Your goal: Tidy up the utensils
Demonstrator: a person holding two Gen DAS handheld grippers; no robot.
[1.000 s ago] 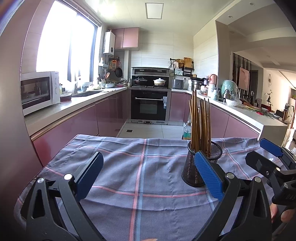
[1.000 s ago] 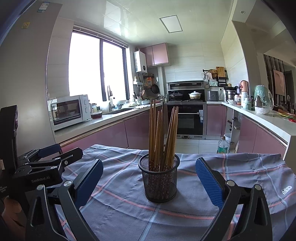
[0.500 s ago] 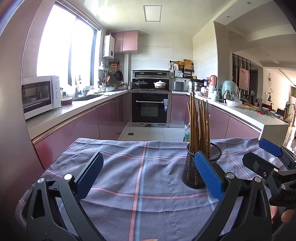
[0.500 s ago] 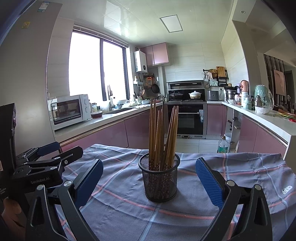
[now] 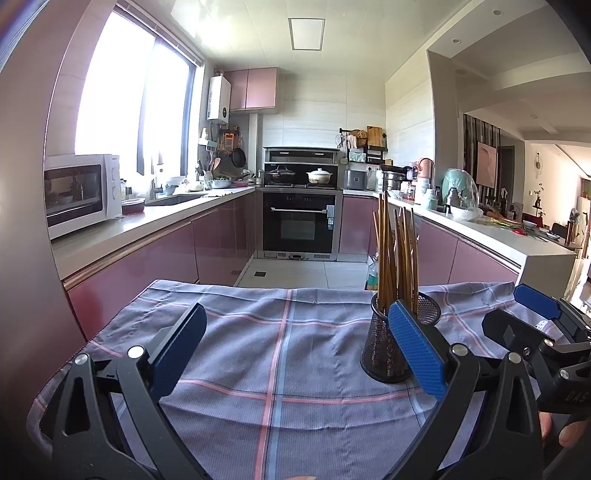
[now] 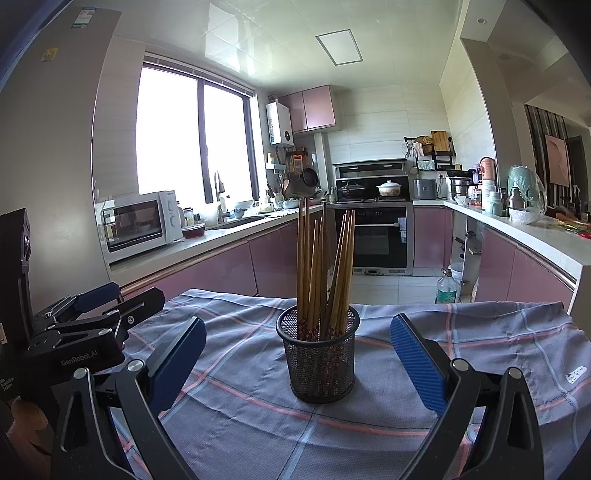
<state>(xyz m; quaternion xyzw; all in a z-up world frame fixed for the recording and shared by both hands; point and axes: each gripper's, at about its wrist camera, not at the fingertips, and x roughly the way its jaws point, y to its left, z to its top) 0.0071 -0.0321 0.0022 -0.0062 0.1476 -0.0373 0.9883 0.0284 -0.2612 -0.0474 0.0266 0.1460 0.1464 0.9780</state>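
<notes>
- Daylight is pouring through a large window [image 6: 192, 136] on the left wall.
- Pink cabinets [image 5: 221, 243] are running under pale counters on both sides.
- A white microwave [image 5: 79, 192] is sitting on the left counter.
- A black oven [image 5: 300, 225] is standing at the far wall.
- A ceiling panel [image 5: 306, 34] is glowing.
- Pale floor tiles [image 5: 295, 271] are showing.

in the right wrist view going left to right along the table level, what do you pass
left gripper → right gripper's left blue pad → mesh cup holding chopsticks → right gripper's right blue pad → white tag on the cloth
</notes>
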